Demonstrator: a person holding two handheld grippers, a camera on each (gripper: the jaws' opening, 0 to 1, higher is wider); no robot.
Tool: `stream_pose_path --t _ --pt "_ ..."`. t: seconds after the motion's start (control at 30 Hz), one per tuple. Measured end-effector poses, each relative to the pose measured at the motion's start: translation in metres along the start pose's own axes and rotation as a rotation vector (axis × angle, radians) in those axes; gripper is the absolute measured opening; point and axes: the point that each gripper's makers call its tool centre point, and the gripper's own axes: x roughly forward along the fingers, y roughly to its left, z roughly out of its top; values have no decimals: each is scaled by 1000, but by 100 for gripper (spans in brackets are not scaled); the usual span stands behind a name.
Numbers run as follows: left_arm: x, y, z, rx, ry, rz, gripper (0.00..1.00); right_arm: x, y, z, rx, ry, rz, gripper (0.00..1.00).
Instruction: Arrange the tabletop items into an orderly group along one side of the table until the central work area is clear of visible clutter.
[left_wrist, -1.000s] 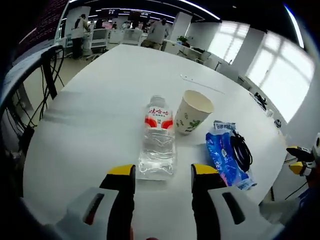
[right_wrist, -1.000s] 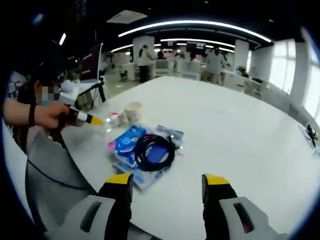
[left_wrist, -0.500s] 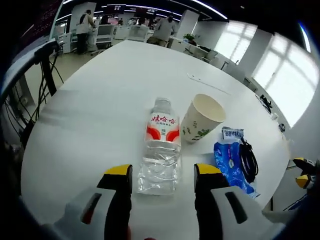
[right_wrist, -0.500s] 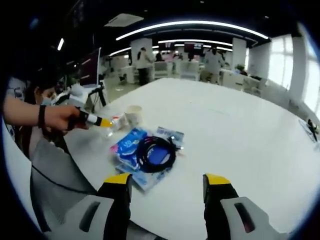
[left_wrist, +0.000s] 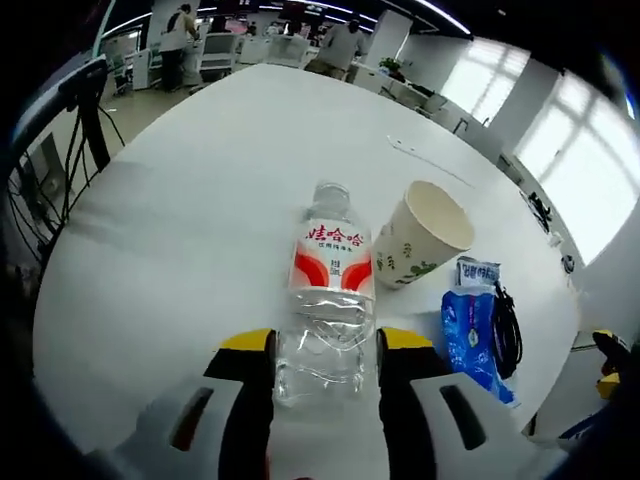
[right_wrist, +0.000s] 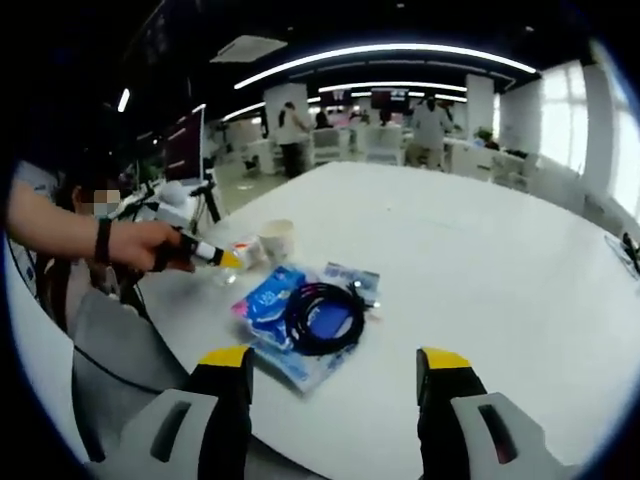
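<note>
Left gripper (left_wrist: 322, 345): yellow-tipped jaws stand on either side of the lower end of the water bottle, close against its sides; they seem to touch the plastic, though a firm grip cannot be told from this angle. In the right gripper view it (right_wrist: 225, 258) shows at the table's near-left edge, carried by the person's hand (right_wrist: 150, 246).

Water bottle (left_wrist: 327, 290): clear, lying on its side on the table, red and white label facing up, cap end pointing away from the left gripper.

Paper cup (left_wrist: 424, 233): white with a green leaf print, tipped over with its open mouth up and toward the camera, just right of the bottle and touching or nearly touching it. In the right gripper view it (right_wrist: 275, 238) sits beyond the blue packets.

Blue packets (left_wrist: 468, 326): flat plastic packs lying right of the cup, near the table edge; in the right gripper view (right_wrist: 272, 297) they lie in a loose overlapping stack.

Black cable (right_wrist: 322, 316): coiled in a loop on top of the blue packets.

Right gripper (right_wrist: 336, 362): jaws spread wide apart, holding nothing, above bare tabletop short of the packets.

Table (left_wrist: 210, 160): large, white, rounded at the edge; bare beyond the cluster.

Background: open office with desks, windows and people standing far off.
</note>
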Motion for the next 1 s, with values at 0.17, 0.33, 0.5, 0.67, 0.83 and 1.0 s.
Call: stream_pose_path --t 0.17,0.33,0.5,0.67,0.83,1.0 --pt "-8 -2 -7 -20 -8 -16 38 -1 0 -1 13 4 1 67" --pt "-17 -2 -18 29 17 -30 38 2 2 -2 9 9 7 67" --pt "-27 4 -31 20 46 -14 38 5 6 0 7 10 17 68" --pt "-42 6 -47 -4 60 -15 38 7 9 1 6 7 21 68" --pt "-56 3 -64 -16 73 -21 38 8 12 -2 15 10 20 68" --pt "-65 2 -76 -6 83 -23 38 7 19 -5 14 18 26 68"
